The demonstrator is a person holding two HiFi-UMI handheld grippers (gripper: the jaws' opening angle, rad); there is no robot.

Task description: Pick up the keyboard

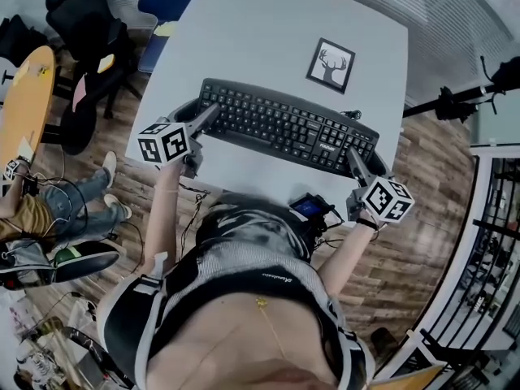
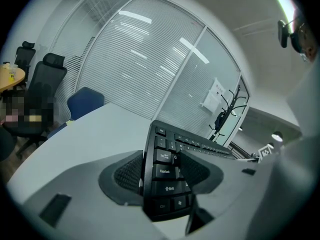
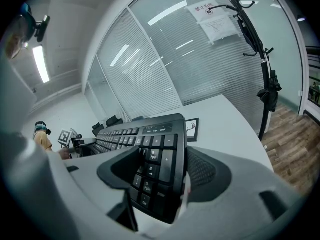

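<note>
— Left claw (image 2: 165, 171) is clenched across the thin left end of the keyboard (image 1: 284, 124), one pad on the Shift and Caps Lock keys and the other against the underside. And the right claw (image 3: 167, 171)?
— Same at the number-pad end: clamped, with its outer pad (image 3: 206, 170) on the back face. The keyboard spans both claws over the near part of the pale bench (image 1: 260, 31). I cannot tell whether it has left the surface.
— How should the lift go?
— I'd raise both ends together and level. It's a long, stiff slab of black plastic, so uneven raising would twist it in the grips. The keycaps are smooth and springy, so the dimpled rubber pads need firm pressure.
— Anything nearby?
— A framed deer picture (image 1: 331, 65) lies flat behind it, apart.
</note>
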